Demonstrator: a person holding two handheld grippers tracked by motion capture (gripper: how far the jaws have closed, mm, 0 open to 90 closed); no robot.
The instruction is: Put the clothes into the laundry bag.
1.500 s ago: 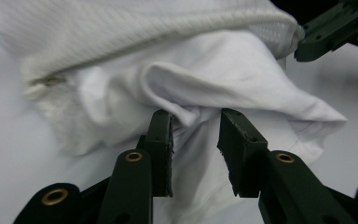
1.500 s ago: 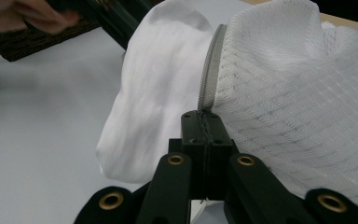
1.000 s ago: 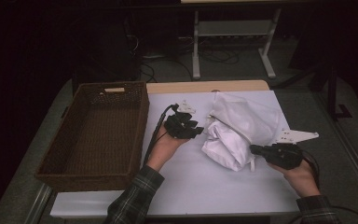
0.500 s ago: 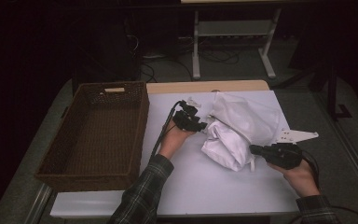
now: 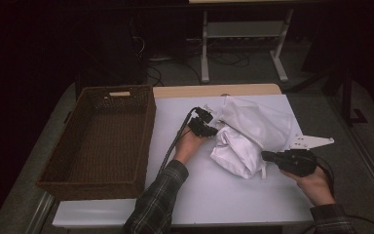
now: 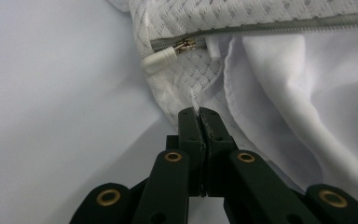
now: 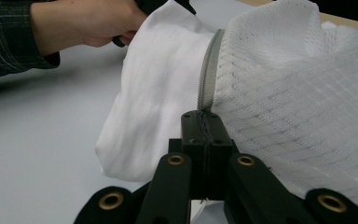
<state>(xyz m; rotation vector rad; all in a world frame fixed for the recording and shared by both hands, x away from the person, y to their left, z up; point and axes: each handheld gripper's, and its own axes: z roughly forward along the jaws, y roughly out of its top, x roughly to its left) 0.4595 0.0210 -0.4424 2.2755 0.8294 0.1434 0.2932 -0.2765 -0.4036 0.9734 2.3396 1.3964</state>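
White mesh fabric is what I have under both tools: a white zippered mesh laundry bag [image 5: 268, 122] with a smooth white cloth garment [image 5: 236, 151] spilling out of its opening, lying on the white table top [image 5: 209, 195] to the right of the empty brown woven wicker basket [image 5: 97, 141]. My left gripper [image 6: 199, 114] has its jaws pressed together on the bag's mesh edge, just below the grey zipper's small metal slider with its white pull tab [image 6: 161, 60]. My right gripper [image 7: 205, 116] is likewise clamped, its jaws closed on the bag where the grey zipper tape [image 7: 208, 79] meets the mesh, at the near side of the bundle. From the high view the left hand [image 5: 190, 144] sits at the bundle's left edge and the right hand [image 5: 314, 183] at its lower right. What worries me: both pinches are thin bites on open mesh, so if I pull the hands apart hard the weave could slip free or snag and tear at a jaw corner. The garment is loose in the mouth and could drag out onto the table rather than stay put. I can read no brand, label or writing anywhere on bag, cloth or basket.
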